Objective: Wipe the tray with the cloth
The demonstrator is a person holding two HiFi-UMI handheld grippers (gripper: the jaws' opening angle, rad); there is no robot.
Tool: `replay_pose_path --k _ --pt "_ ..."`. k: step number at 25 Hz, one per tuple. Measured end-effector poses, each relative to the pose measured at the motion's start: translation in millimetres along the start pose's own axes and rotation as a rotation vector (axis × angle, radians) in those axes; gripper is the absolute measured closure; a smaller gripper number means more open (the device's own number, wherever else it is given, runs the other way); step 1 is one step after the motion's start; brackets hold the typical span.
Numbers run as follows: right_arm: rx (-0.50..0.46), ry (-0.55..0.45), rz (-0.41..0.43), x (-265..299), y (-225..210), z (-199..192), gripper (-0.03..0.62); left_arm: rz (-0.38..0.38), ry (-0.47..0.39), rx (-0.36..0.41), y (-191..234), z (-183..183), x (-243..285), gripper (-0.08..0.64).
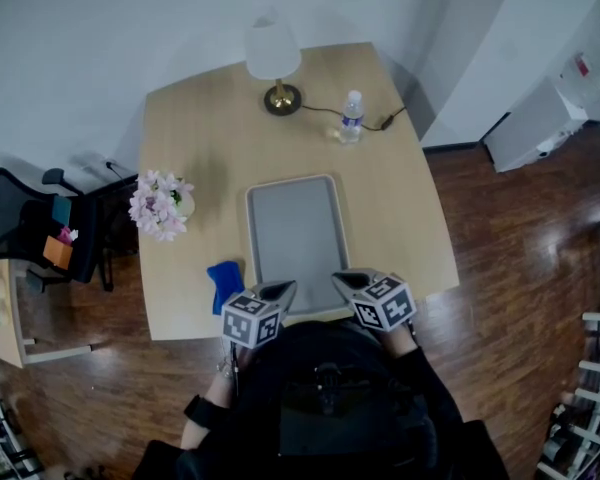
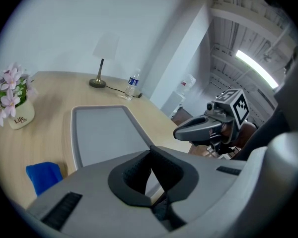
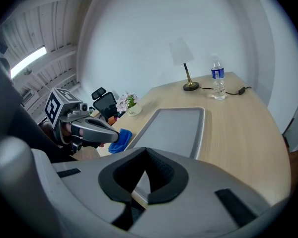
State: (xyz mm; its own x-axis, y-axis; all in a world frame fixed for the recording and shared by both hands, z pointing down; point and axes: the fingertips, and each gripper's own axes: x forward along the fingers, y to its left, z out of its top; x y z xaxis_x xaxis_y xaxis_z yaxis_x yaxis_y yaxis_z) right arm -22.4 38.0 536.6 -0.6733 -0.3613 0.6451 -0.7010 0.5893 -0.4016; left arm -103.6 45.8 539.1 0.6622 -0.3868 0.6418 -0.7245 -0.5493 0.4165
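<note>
Two claws are hovering at the near edge of the tabletop (image 1: 400, 218). I am seeing the left claw (image 2: 151, 150) with its jaws pressed together and nothing between them. The right claw (image 3: 145, 150) is also showing its jaws closed at the tips, gripping nothing. Each one is carrying one cube with black and white square markers, so I am counting two cubes.

One grey tray (image 1: 295, 230) is lying flat in the middle of the tabletop, and both claws are pointing over its near edge. One blue cloth (image 1: 225, 283) is lying crumpled on the tabletop just beside the tray's near left corner, with a thin strip of wood showing between them. Neither claw is touching it.

For writing, I am reading only the word "Life" on the one white flower pot (image 2: 21, 117), which is holding pink and white blossoms at the left side of the tabletop. A smaller line under this word is staying too small for me to read. One clear water bottle (image 1: 352, 116) is standing upright at the far side with a blue label, but its print is too small to read. One lamp (image 1: 273, 60) with a white shade and a brass foot is standing near the bottle, and one dark cable is running from it past the bottle. One black office chair (image 1: 20, 223) is standing on the wooden floor, well apart to the left.
</note>
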Motion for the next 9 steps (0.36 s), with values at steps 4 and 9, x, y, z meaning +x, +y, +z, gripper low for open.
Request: replay_pose_path --k 4,9 --pt "0.003 -0.003 -0.004 -0.3 0.1 -0.9 0.592 -0.003 0.003 0.006 0.3 -0.6 0.3 0.565" --pt "0.006 -0.001 -0.007 0.2 -1.6 1.5 0.592 -0.007 0.006 0.009 1.1 2.3 0.8 0.565"
